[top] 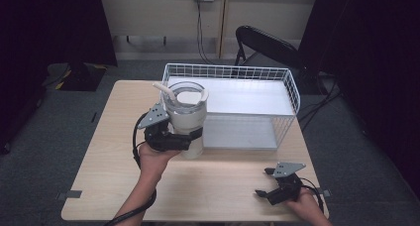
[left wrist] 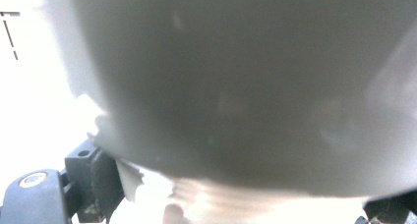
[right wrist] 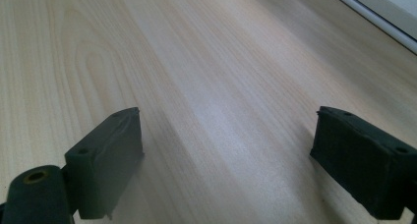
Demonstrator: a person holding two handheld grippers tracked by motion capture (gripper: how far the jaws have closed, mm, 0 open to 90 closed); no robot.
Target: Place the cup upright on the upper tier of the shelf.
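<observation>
1. Tumbler [top: 186, 118]: one pale, lidded drinking tumbler, upright, with one bent straw [top: 167, 91] rising from its clear lid. It sits above the near-left part of the tabletop [top: 119, 132], just in front of the left end of the wire basket; whether its base touches the tabletop cannot be told.
2. Wire basket [top: 292, 89]: one white wire basket, lying on the far half of the tabletop with its open side facing the person, so a flat white panel shows inside it.
3. Grippers: two, one in each hand.
4. Left gripper [top: 190, 137]: its jaws are clamped around the lower body of the tumbler, one on either side. In the left gripper view the tumbler [left wrist: 246, 86] is a blurred grey curve pressed close to the camera, with the black jaws at the bottom left and bottom right corners.
5. Right gripper [top: 263, 182]: it rests low at the near-right corner of the tabletop, well apart from the tumbler and the basket. In the right gripper view its jaws are spread wide, with bare wood grain of the tabletop [right wrist: 206, 86] between them, and they pinch nothing.
6. Beyond the tabletop: one dark folding chair [top: 262, 42] on the grey carpet.
</observation>
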